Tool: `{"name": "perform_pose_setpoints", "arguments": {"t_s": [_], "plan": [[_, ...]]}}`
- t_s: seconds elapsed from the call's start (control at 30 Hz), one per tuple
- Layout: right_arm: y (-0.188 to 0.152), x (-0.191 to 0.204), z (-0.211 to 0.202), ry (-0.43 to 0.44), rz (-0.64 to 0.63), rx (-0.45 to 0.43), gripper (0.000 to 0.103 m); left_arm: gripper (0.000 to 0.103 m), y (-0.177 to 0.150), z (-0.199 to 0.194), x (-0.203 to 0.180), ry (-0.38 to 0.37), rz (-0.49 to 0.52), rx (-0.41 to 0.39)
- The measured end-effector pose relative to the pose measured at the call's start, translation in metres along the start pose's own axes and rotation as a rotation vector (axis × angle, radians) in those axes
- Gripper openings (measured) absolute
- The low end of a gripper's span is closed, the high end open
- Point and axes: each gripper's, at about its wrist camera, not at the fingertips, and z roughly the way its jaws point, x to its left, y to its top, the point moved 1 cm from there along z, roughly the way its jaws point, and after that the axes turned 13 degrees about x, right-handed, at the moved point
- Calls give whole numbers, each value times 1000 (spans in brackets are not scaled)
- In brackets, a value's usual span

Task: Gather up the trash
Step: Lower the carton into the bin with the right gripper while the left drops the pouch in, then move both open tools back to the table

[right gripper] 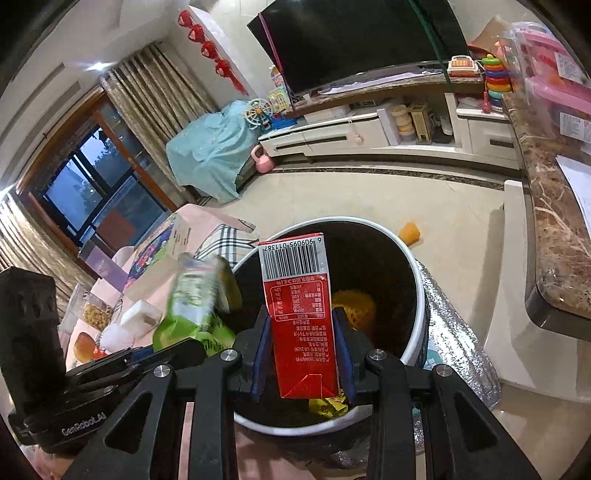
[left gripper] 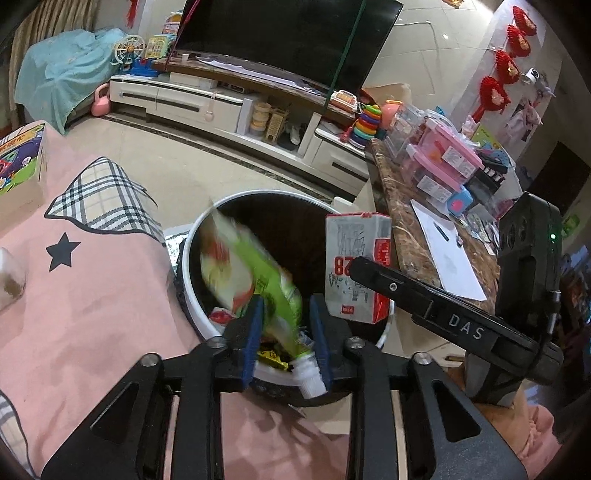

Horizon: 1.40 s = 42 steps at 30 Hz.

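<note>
Over the white-rimmed bin (left gripper: 192,258), your left claw (left gripper: 286,334) stands loosely parted around a blurred green pouch (left gripper: 255,273), while your right claw (right gripper: 303,349), at three o'clock, grips a red carton (right gripper: 299,310).

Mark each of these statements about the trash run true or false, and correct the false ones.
1. The carton stands between the fingers of the right gripper. True.
2. The trash bin is empty. False: a yellow lump and wrappers already lie inside it.
3. The green pouch hangs over the bin's opening, between the fingers of the left gripper. True.
4. The television shows a picture. False: its screen is dark.
5. The carton is blue. False: it is red and white, with a barcode on its far end.
</note>
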Motion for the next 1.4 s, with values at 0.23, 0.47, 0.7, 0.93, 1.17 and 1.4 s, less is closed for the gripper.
{"name": "perform_pose_setpoints", "arguments": {"t_s": [0.23,0.47,0.7,0.93,1.17,1.4], "plan": [[1,-3,0,-3,22,2,52,46,-11,-9,7,23,-12,-31],[-10,8,-2,40,23,-9,80,47,-42,-21,32,40,-89,-50],[-25,33,-9,60,-3,-31,87,51,-77,-42,61,72,-178,-90],[-46,79,-2,90,-101,-9,89,51,-118,-66,94,110,-273,-124],[-67,120,20,142,-174,49,89,51,-157,-91,135,154,-379,-149],[-84,151,43,154,-224,85,89,54,-194,-115,170,204,-468,-173]]}}
